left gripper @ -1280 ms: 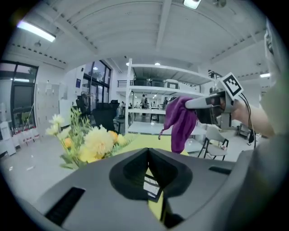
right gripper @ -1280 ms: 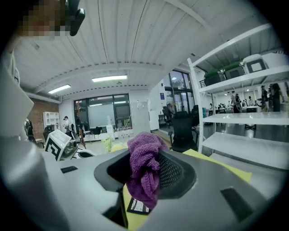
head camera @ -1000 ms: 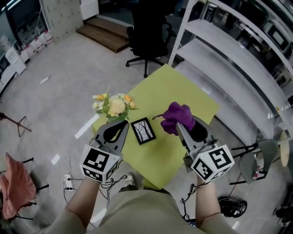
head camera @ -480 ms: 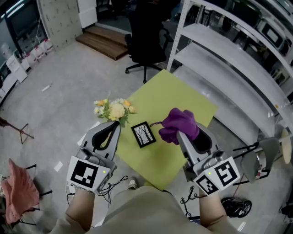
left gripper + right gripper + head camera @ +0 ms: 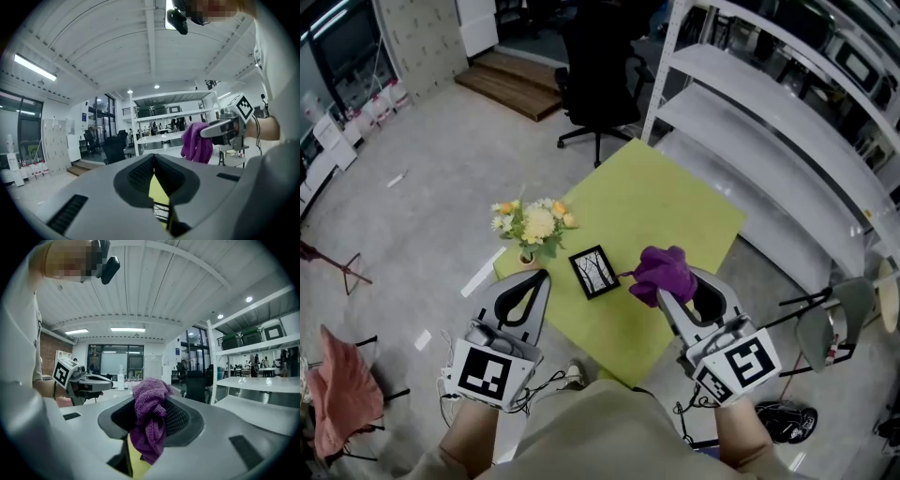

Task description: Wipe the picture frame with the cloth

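Flowers (image 5: 532, 221), yellow and white, stood in a small vase (image 5: 527, 255) near the left corner of the green table (image 5: 675, 202), the vase mostly hidden under leaves. No other container showed on the table. The picture frame (image 5: 593, 271) lay flat on the green top just right of the vase, black-rimmed, with a dark branch pattern on white.

Both forearms came in from the bottom of the head view, each gripper pointing away from the person over the table's near edge. The left gripper (image 5: 542, 277) sat to the left of the frame with its tip close to the vase. Its jaws met at the tips with nothing between them, and only a slit of green table showed through lower down. The right gripper (image 5: 671, 296) was on the other side of the frame, jaws clamped on the purple cloth (image 5: 664, 270). The cloth was bunched up and hung from the tips, near the frame's right edge without covering it.
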